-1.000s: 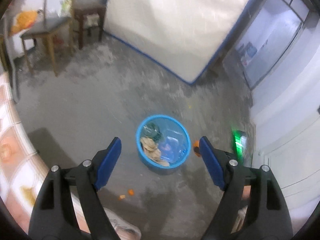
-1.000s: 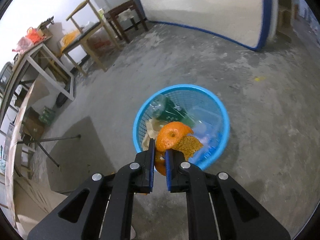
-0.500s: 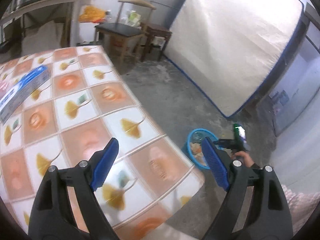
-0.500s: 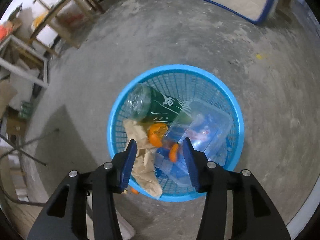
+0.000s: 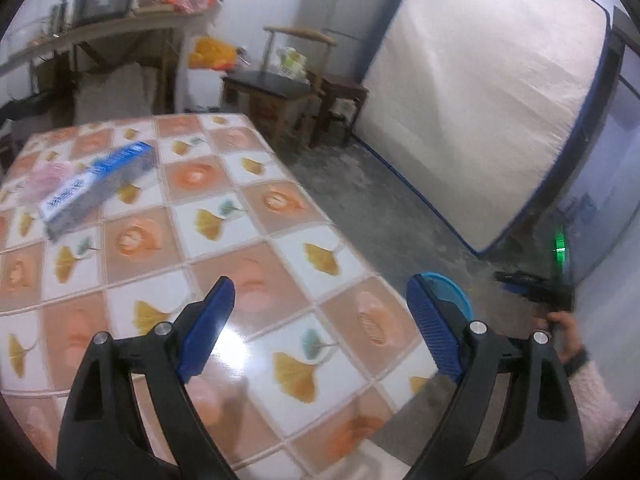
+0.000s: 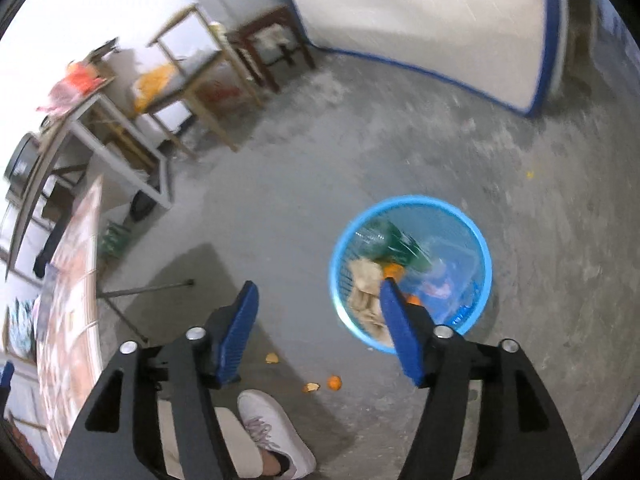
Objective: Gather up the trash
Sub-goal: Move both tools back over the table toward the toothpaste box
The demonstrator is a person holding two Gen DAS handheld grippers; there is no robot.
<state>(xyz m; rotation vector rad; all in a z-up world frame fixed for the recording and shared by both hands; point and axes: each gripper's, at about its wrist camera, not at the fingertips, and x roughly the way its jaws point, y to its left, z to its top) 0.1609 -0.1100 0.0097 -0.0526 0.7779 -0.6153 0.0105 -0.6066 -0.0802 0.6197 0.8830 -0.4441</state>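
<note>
The blue mesh trash basket (image 6: 408, 199) stands on the concrete floor and holds a green bottle (image 6: 394, 240), crumpled paper (image 6: 364, 280), orange peel (image 6: 394, 269) and clear plastic. My right gripper (image 6: 318, 286) hangs above the floor to the basket's left, its jaws opening with nothing between them. Small orange peel bits (image 6: 334, 382) lie on the floor near a white shoe (image 6: 276, 432). My left gripper (image 5: 320, 284) is over the table with the tile-pattern cloth (image 5: 280, 240), its jaws also opening and empty. A blue box (image 5: 96, 184) and a pink wad (image 5: 44, 180) lie far left on the table.
A mattress (image 5: 480, 100) leans on the far wall. A chair (image 5: 280, 80) and a stool (image 5: 340, 96) stand beyond the table, and a cluttered bench (image 5: 100, 28) is at the back left. The basket's rim (image 5: 456, 284) shows past the table's corner, beside a hand (image 5: 564, 328).
My right gripper let go of the orange peel, which fell into the basket, then rose with its jaws spreading. The left view swung from the basket on the floor to the tabletop.
</note>
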